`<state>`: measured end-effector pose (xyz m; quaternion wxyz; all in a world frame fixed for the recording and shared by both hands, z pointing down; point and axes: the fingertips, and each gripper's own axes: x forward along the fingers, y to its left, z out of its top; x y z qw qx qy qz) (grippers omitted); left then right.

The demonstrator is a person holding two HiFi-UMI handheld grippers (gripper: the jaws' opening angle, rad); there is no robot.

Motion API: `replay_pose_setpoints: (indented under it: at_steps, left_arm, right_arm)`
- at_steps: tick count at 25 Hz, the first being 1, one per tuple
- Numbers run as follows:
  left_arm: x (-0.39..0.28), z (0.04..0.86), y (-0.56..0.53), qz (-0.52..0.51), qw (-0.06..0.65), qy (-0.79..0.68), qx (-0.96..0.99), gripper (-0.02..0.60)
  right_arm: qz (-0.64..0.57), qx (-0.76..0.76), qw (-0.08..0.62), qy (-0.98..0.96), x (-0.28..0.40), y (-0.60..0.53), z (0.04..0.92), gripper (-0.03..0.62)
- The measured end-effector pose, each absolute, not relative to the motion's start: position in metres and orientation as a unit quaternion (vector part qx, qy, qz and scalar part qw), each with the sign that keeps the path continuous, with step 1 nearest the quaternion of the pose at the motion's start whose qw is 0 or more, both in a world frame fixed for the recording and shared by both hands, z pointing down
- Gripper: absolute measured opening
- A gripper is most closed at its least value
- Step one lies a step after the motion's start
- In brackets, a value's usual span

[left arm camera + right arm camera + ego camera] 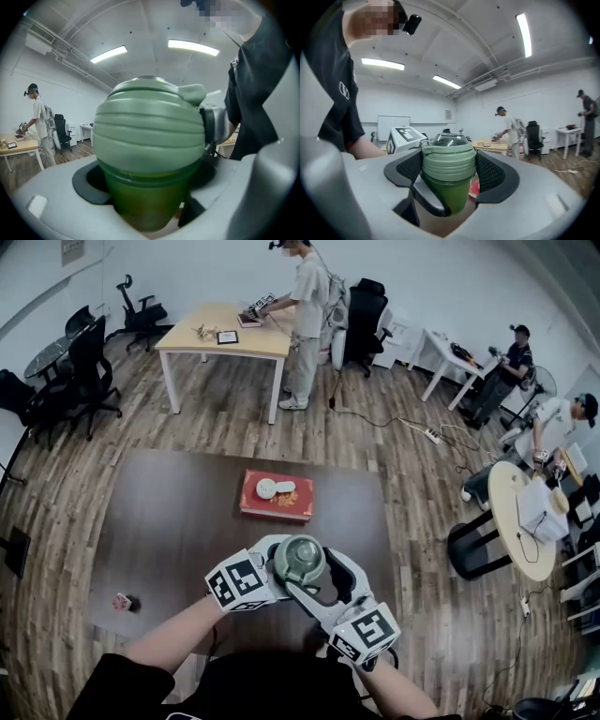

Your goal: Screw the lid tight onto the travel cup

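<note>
Head view: left claw [149, 186] pinches the travel cup [143, 206], right claw [449, 172] pinches its lid [300, 559], over the table's [178, 521] near half.

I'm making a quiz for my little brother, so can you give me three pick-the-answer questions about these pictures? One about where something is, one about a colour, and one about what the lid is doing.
1. Where is the red box?
A. on the dark table
B. on the floor
C. on the pale desk at the back

2. What colour is the travel cup?
A. blue
B. green
C. orange

3. What is the lid doing?
A. lying flat on the table
B. resting on the red box
C. sitting on the travel cup, with the right gripper closed around it

Answers:
1 A: the head view shows it lying on the dark table.
2 B: both gripper views show a green body.
3 C: the right gripper view shows the pads against the lid's sides.
</note>
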<state>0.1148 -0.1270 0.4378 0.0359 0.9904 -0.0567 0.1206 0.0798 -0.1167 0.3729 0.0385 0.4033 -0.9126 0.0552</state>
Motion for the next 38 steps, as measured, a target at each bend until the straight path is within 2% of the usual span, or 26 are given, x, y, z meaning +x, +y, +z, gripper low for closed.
replay_pose_setpoints:
  at_steps: [4, 8, 15, 21, 25, 31, 38]
  left_arm:
    - [0.117, 0.442, -0.127, 0.122, 0.042, -0.058, 0.990, 0.417]
    - [0.117, 0.443, -0.128, 0.119, 0.045, -0.055, 0.990, 0.417]
    - [0.112, 0.438, -0.129, 0.119, 0.055, -0.045, 0.990, 0.416]
    - [0.117, 0.435, -0.107, 0.124, 0.052, 0.008, 0.991, 0.417]
    - [0.118, 0.438, -0.106, 0.130, 0.049, 0.009, 0.990, 0.417]
    - [0.110, 0.437, -0.125, 0.120, 0.052, -0.033, 0.991, 0.416]
    - [0.110, 0.446, -0.135, 0.130, 0.052, -0.058, 0.988, 0.416]
  right_arm:
    - [0.057, 0.504, 0.036, -0.861, 0.080, -0.116, 0.378, 0.371]
    - [0.050, 0.501, 0.025, -0.864, 0.079, -0.116, 0.377, 0.374]
    - [0.053, 0.334, -0.011, -0.941, 0.095, -0.114, 0.362, 0.382]
    - [0.027, 0.135, 0.089, -0.986, 0.087, -0.109, 0.378, 0.430]
    - [0.028, 0.107, 0.101, -0.989, 0.078, -0.111, 0.378, 0.425]
    - [0.048, 0.241, 0.049, -0.968, 0.073, -0.124, 0.374, 0.408]
    - [0.075, 0.500, 0.063, -0.860, 0.074, -0.131, 0.384, 0.405]
